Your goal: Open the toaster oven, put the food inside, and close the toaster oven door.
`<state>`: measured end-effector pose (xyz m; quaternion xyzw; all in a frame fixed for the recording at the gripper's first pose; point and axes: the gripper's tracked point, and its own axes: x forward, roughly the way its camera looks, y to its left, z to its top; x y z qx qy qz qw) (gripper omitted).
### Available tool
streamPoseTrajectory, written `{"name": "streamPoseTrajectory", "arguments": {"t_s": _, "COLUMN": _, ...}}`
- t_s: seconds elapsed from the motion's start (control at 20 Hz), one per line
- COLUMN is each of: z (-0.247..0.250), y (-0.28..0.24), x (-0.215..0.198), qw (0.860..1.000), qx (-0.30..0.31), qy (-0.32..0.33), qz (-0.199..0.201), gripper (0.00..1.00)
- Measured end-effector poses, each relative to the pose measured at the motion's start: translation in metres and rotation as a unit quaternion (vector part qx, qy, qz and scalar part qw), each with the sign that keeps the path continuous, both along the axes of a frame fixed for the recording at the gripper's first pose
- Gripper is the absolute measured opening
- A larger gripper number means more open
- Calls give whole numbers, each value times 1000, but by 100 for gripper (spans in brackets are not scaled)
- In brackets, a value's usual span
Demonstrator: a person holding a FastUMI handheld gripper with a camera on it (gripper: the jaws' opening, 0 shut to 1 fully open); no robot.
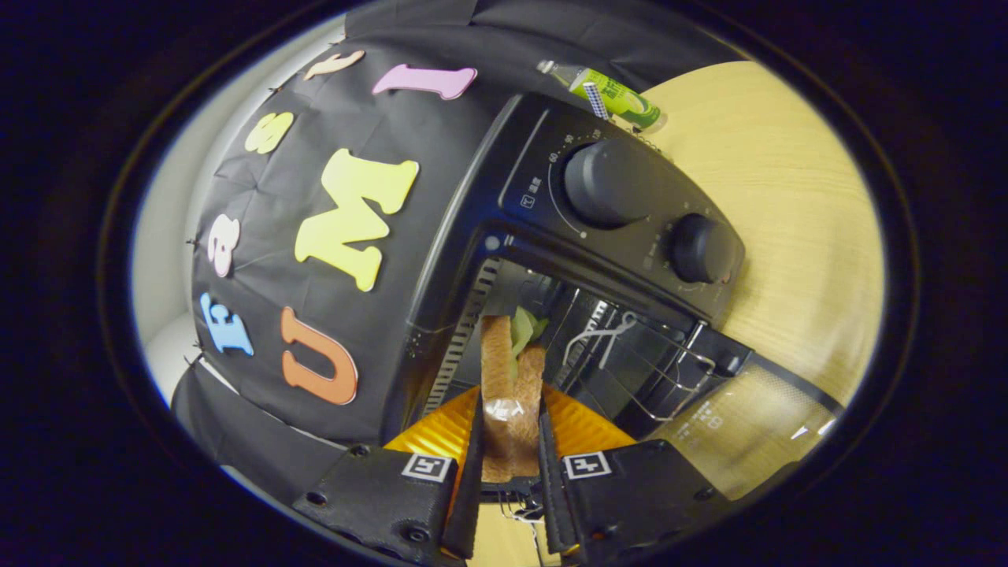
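- Tool (512,429) first: its two fingers are pressed on the sandwich (510,386) from both sides, so it is clamped on the food; the sandwich sticks out ahead of the fingers, its far end right at the mouth of the toaster oven (551,236)
- biggest thing is the toaster oven on the pale wood counter (787,205); its door (748,425) hangs open and down, and wire racks show inside
- two round knobs (614,183) sit on its front panel
- a small green bottle (618,94) lies on the counter beyond the oven
- the sandwich looks soft, light and squashy, with green leaf in the middle and a clear wrap; I think a gentle hold on the bread sides is best, or it may squish or slip
- hard to see: the dark back of the oven; I cannot tell which rack the food will rest on
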<state>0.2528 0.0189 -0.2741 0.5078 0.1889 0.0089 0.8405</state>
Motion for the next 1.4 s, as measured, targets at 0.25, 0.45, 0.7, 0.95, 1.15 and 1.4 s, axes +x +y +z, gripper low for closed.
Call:
{"name": "streamPoseTrajectory", "arguments": {"t_s": 0.25, "z": -11, "y": -2, "x": 18, "qw": 1000, "qx": -2, "qy": 4, "qz": 10, "gripper": 39}}
{"name": "streamPoseTrajectory", "arguments": {"t_s": 0.45, "z": -14, "y": 6, "x": 21, "qw": 998, "qx": -56, "qy": -8, "qz": 29, "gripper": 41}}
{"name": "streamPoseTrajectory", "arguments": {"t_s": 0.7, "z": -22, "y": 7, "x": 24, "qw": 991, "qx": -123, "qy": -1, "qz": 42, "gripper": 48}}
{"name": "streamPoseTrajectory", "arguments": {"t_s": 0.95, "z": -27, "y": 20, "x": 22, "qw": 965, "qx": -247, "qy": -12, "qz": 87, "gripper": 68}}
{"name": "streamPoseTrajectory", "arguments": {"t_s": 1.15, "z": -31, "y": 36, "x": 18, "qw": 937, "qx": -329, "qy": -6, "qz": 117, "gripper": 91}}
{"name": "streamPoseTrajectory", "arguments": {"t_s": 1.4, "z": -39, "y": 35, "x": 13, "qw": 911, "qx": -387, "qy": 13, "qz": 140, "gripper": 100}}
